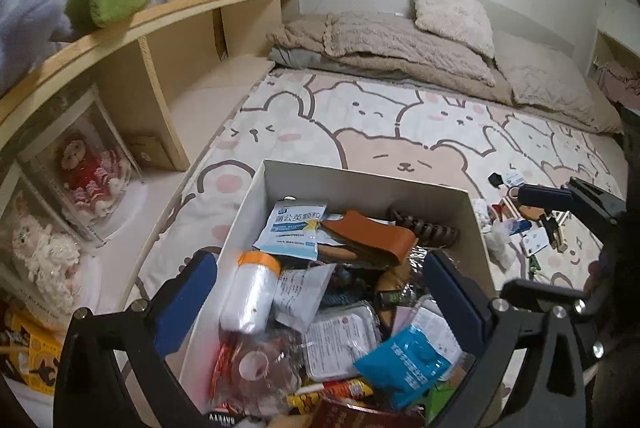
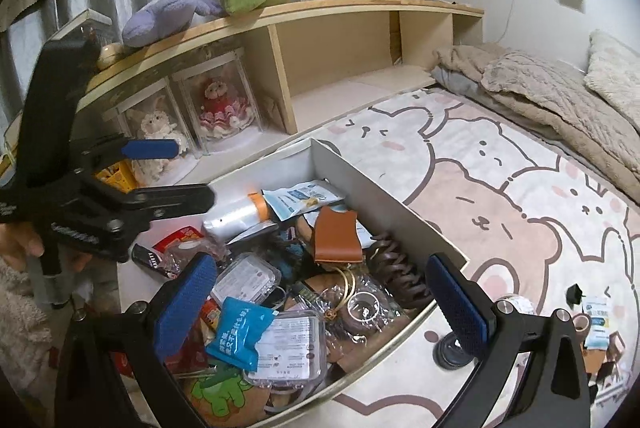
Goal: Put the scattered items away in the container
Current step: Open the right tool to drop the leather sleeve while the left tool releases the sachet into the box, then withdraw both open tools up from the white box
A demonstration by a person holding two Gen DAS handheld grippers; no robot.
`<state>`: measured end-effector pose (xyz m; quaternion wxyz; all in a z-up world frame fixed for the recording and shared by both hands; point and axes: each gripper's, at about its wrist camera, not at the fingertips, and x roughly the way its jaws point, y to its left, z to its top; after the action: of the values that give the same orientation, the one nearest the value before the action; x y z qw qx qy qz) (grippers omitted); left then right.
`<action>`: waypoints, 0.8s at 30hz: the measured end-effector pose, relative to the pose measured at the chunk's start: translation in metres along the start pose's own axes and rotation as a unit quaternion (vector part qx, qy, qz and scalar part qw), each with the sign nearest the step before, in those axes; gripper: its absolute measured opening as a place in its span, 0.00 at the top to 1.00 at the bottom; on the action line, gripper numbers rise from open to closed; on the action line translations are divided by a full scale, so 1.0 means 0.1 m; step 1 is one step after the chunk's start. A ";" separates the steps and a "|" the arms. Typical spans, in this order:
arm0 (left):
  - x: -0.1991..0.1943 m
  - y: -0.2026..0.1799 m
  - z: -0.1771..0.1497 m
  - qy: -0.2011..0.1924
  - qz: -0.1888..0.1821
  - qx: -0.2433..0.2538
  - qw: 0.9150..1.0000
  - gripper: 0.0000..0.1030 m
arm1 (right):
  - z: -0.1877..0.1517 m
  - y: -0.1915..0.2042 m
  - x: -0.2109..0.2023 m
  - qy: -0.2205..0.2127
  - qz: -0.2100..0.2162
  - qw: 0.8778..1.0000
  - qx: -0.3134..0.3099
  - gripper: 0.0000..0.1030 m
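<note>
The box (image 1: 360, 184) is sitting on the bear-print bedsheet (image 1: 400, 116), crammed with packets, an orange-capped bottle (image 1: 252, 292) and a brown leather piece (image 1: 372, 232). The left gripper (image 1: 320, 296) is hovering over the box with its fingers wide apart — nothing between them. The right gripper (image 2: 320, 304) is hanging over the box too, fingers spread and empty. More small items (image 1: 524, 224) are lying scattered on the sheet just right of the box.
</note>
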<state>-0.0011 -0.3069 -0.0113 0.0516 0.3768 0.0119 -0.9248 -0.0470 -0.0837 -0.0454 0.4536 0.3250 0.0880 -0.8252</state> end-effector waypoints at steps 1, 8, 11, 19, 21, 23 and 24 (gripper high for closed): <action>-0.05 -0.01 -0.02 -0.003 0.000 -0.001 1.000 0.00 | -0.01 0.00 -0.02 -0.001 0.000 1.000 0.000 0.00; -0.34 -0.11 -0.13 -0.027 0.004 0.005 1.000 0.00 | -0.06 0.06 -0.17 -0.003 -0.007 1.000 -0.010 0.00; -0.43 -0.16 -0.18 -0.032 0.000 0.004 0.999 0.00 | -0.08 0.08 -0.25 -0.007 -0.009 1.000 -0.013 0.00; -0.63 -0.27 -0.32 -0.050 -0.003 0.005 0.999 0.00 | -0.16 0.11 -0.49 -0.024 -0.011 0.999 -0.021 0.00; -0.67 -0.30 -0.35 -0.053 -0.004 0.004 0.999 0.00 | -0.18 0.12 -0.54 -0.027 -0.011 0.999 -0.023 0.00; -0.72 -0.34 -0.37 -0.059 -0.005 0.005 0.998 0.00 | -0.20 0.12 -0.59 -0.031 -0.011 0.999 -0.024 0.00; -0.74 -0.36 -0.37 -0.060 -0.007 0.007 0.998 0.00 | -0.21 0.13 -0.61 -0.032 -0.012 0.999 -0.024 0.00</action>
<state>0.0735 -0.2627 0.0131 0.0430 0.3207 0.0053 -0.9462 -0.0040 -0.0395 -0.0223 0.4541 0.2860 0.0968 -0.8382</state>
